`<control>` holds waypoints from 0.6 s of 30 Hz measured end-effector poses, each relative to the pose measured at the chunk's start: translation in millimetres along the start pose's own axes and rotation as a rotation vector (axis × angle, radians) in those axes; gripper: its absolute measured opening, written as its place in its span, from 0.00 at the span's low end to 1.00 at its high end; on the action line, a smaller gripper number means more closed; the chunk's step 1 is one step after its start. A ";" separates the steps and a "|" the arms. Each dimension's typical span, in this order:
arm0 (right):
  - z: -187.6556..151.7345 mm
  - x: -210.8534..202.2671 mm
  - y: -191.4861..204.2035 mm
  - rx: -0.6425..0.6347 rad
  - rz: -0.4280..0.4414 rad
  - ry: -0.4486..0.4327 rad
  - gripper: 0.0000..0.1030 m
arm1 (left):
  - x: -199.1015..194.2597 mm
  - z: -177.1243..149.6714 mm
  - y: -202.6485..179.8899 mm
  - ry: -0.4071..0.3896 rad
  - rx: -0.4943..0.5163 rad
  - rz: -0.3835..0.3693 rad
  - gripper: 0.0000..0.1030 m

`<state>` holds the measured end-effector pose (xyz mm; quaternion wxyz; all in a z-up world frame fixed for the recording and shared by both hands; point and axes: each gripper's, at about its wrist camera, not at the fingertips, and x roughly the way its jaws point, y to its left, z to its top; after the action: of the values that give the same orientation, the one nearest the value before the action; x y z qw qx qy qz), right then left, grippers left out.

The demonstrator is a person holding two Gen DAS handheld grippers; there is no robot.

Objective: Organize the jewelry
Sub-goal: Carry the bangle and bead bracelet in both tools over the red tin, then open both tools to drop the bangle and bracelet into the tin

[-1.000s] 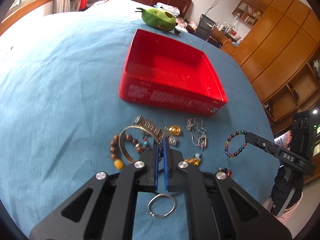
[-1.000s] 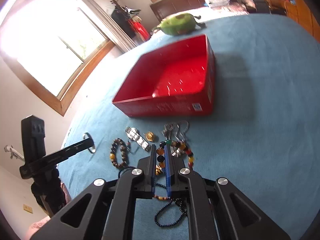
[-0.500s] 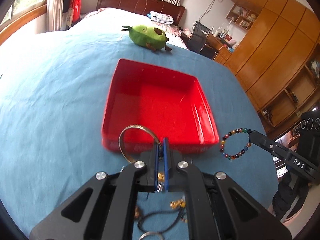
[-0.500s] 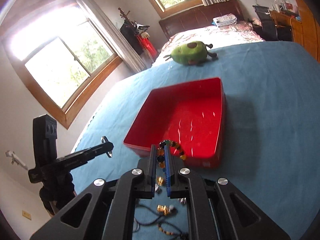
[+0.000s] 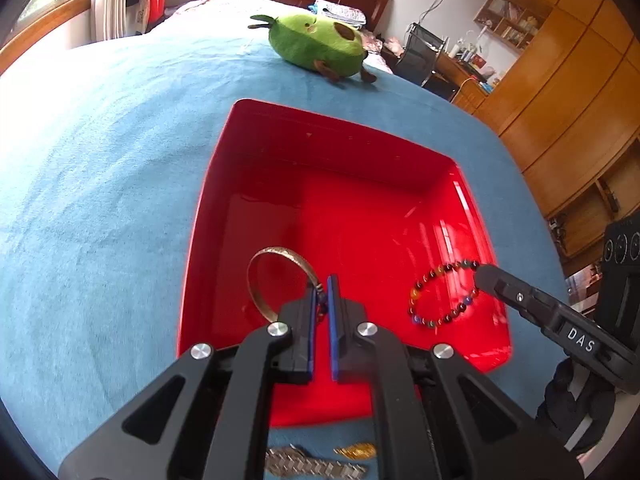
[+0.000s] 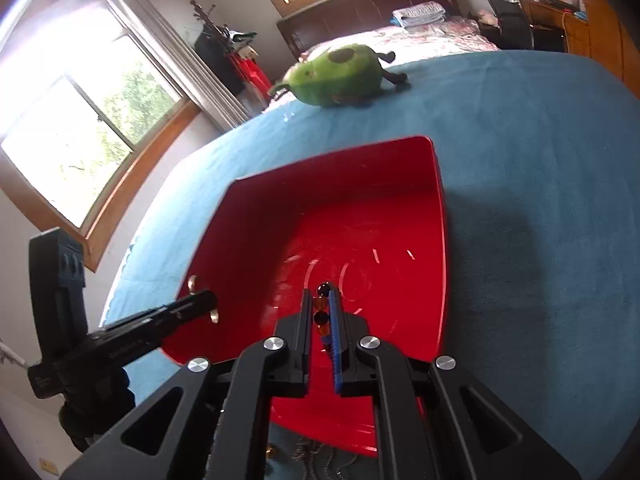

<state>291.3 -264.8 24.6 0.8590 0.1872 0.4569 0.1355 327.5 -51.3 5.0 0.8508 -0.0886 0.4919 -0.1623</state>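
Note:
A red tray [image 5: 224, 168] sits on the blue cloth; it also shows in the right wrist view [image 6: 438, 184]. My left gripper [image 5: 321, 286] is shut on a gold bangle [image 5: 260, 284] and holds it over the tray's near left part. My right gripper [image 6: 321, 300] is shut on a multicoloured bead bracelet [image 6: 320, 304], held over the tray's near part. In the left wrist view the bracelet [image 5: 430, 280] hangs from the right gripper's fingertips [image 5: 486, 276]. In the right wrist view the bangle [image 6: 193, 283] shows at the left gripper's fingertips [image 6: 200, 302].
A green avocado plush toy [image 5: 316, 42] lies beyond the tray, also in the right wrist view [image 6: 340, 76]. A silver watch band [image 5: 312, 468] and a gold charm [image 5: 356, 450] lie on the cloth below my left gripper. Wooden cabinets [image 5: 568, 92] stand at right.
Both grippers have lifted from the jewelry pile and moved forward over the red tray, the left carrying the bangle and the right carrying the bead bracelet.

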 end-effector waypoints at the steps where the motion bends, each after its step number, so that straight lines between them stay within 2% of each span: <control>1: -0.4 3.4 -0.9 -0.002 -0.005 0.008 0.07 | 4.1 0.1 2.0 0.006 -0.001 0.005 0.05; 3: 0.7 5.5 -2.1 0.000 -0.010 0.019 0.07 | 13.5 0.9 8.5 0.024 -0.015 0.017 0.06; 7: 1.8 2.5 -3.3 -0.010 -0.051 0.009 0.16 | 16.3 0.3 12.3 0.038 -0.022 -0.001 0.21; 9: 0.3 -7.1 -2.2 -0.014 -0.076 -0.016 0.21 | 7.5 -1.8 8.3 0.024 -0.014 -0.026 0.35; 10: 0.7 -11.4 -2.2 -0.013 -0.079 -0.027 0.25 | 1.3 -2.1 6.0 0.001 -0.010 -0.014 0.55; 11: 1.2 -16.6 -1.2 -0.016 -0.082 -0.039 0.26 | -4.1 -2.4 4.7 -0.023 -0.008 -0.002 0.64; 13: 0.7 -26.8 2.2 -0.023 -0.086 -0.056 0.27 | -17.6 -3.0 0.9 -0.068 0.009 0.018 0.64; 16: 0.0 -43.5 7.4 -0.033 -0.088 -0.092 0.32 | -35.3 -4.0 -1.5 -0.092 0.002 -0.019 0.66; 18: -1.2 -54.7 12.9 -0.045 -0.097 -0.117 0.33 | -48.0 -5.3 -5.0 -0.112 0.009 -0.010 0.67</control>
<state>259.7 -275.1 69.9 0.8938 0.1530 0.4113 0.0927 299.7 -38.4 42.7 0.8766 -0.0961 0.4423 -0.1635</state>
